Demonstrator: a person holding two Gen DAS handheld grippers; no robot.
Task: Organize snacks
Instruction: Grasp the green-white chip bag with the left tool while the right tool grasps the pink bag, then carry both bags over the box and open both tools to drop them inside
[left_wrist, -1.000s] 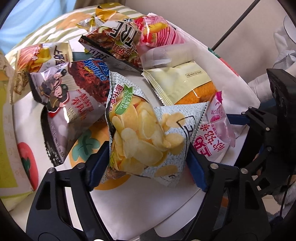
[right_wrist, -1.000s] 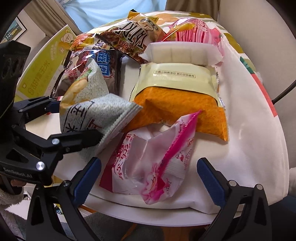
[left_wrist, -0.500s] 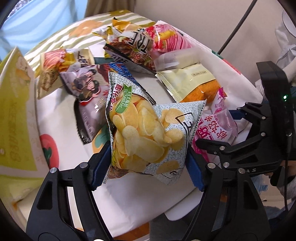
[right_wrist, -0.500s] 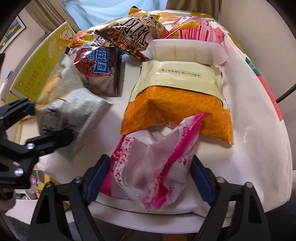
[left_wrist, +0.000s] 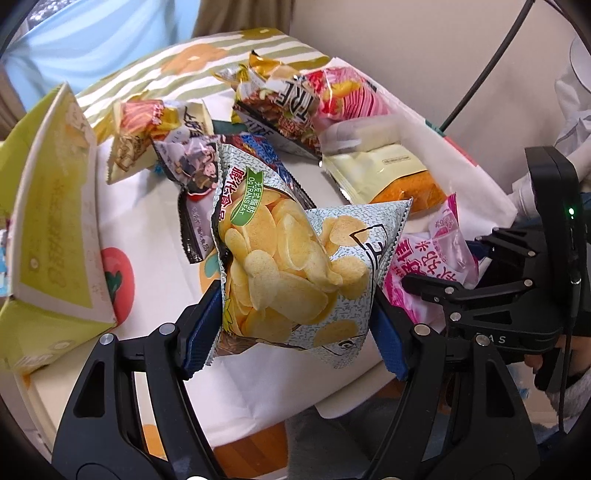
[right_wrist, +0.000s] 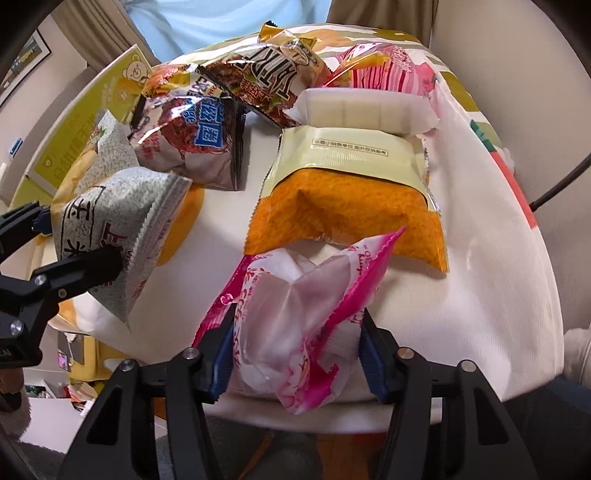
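My left gripper (left_wrist: 295, 328) is shut on a grey bag of potato chips (left_wrist: 288, 269), lifted clear of the round table (left_wrist: 155, 229). The same chip bag (right_wrist: 114, 229) shows at the left of the right wrist view, pinched by the left gripper's black fingers (right_wrist: 74, 273). My right gripper (right_wrist: 295, 354) is shut on a pink and clear snack bag (right_wrist: 295, 317) at the table's near edge; its blue pads squeeze the bag's sides. In the left wrist view that pink bag (left_wrist: 432, 266) sits behind the right gripper's frame.
Several more snack bags lie behind: an orange and cream pack (right_wrist: 351, 192), a white wafer pack (right_wrist: 365, 110), a brown bag (right_wrist: 266, 85), a purple-grey bag (right_wrist: 195, 144). A yellow-green carton (left_wrist: 48, 221) stands at the table's left edge. A wall and cable are right.
The right gripper's jaws went from wide apart to pressed on the pink bag. The left gripper rose with the chip bag and drifted left, away from the pile.
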